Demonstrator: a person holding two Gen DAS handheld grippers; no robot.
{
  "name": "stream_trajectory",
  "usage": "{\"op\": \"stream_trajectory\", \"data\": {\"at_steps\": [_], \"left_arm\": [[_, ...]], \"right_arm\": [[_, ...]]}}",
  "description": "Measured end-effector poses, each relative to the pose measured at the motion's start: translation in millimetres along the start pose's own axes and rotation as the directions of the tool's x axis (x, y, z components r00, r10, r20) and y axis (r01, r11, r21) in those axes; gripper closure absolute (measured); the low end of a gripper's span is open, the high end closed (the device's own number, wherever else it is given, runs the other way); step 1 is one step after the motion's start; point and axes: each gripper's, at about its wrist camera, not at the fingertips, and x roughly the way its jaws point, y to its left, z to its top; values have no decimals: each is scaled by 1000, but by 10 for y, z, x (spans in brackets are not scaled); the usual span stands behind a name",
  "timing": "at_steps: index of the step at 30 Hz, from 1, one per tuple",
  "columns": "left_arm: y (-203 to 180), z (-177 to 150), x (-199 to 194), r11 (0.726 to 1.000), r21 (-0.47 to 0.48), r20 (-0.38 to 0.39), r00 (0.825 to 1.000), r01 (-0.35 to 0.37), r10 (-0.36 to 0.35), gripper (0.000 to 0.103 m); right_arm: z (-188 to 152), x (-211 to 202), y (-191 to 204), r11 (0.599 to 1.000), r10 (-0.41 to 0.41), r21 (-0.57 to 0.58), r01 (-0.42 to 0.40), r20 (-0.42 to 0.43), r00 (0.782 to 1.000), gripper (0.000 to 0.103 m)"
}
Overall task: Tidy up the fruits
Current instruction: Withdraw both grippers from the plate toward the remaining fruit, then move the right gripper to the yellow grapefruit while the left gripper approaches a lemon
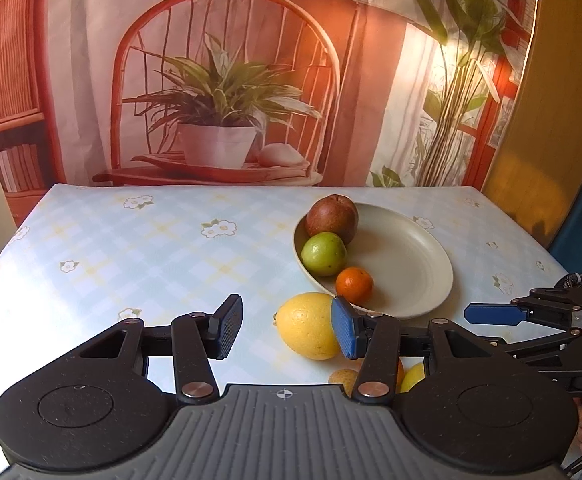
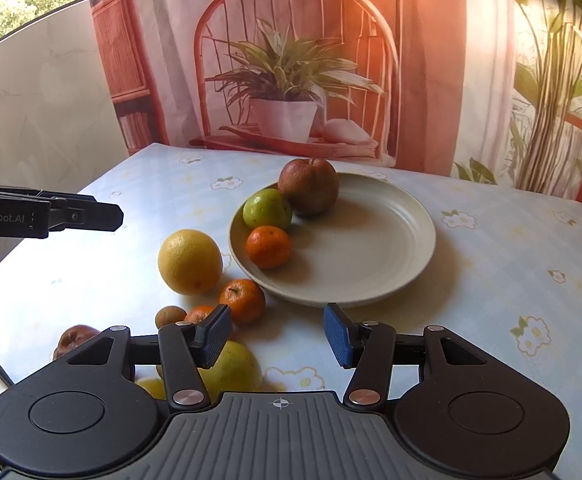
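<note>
Floral tablecloth, cream plate mid-frame w/ red apple, green apple, mandarin.
My left tongs and right tongs both gape, empty; big lemon beside plate's left rim.

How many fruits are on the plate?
3: a red apple at the far left of the plate, a green apple beside it, and a small orange nearest. None looks hidden.

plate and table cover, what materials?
Plate: cream, matte with a soft sheen and faint concentric rings; likely glazed ceramic, melamine or fibre composite, can't tell which. Table cover: printed check and flowers, smooth, reflecting window glare; looks like wipe-clean vinyl or oilcloth.
</note>
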Motion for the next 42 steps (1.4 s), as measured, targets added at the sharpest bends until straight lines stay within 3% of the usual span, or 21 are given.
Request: {"op": "stream_trajectory", "data": {"at_steps": [11,34,42], "left_arm": [[-86,-63,-48,1000,14,2,1000,20,-20,51],[-136,-214,-215,1000,13,37,999,-10,10,51],[-181,-238,-258,1000,16,47,999,-6,5,51]], "right_arm": [[-149,-173,67,1000,3,-27,-3,-5,1000,55],[-441,-456,260,991,-29,-131,33,31,999,55],[-509,-463,330,985,-26,-171,28,13,1000,45]]}}
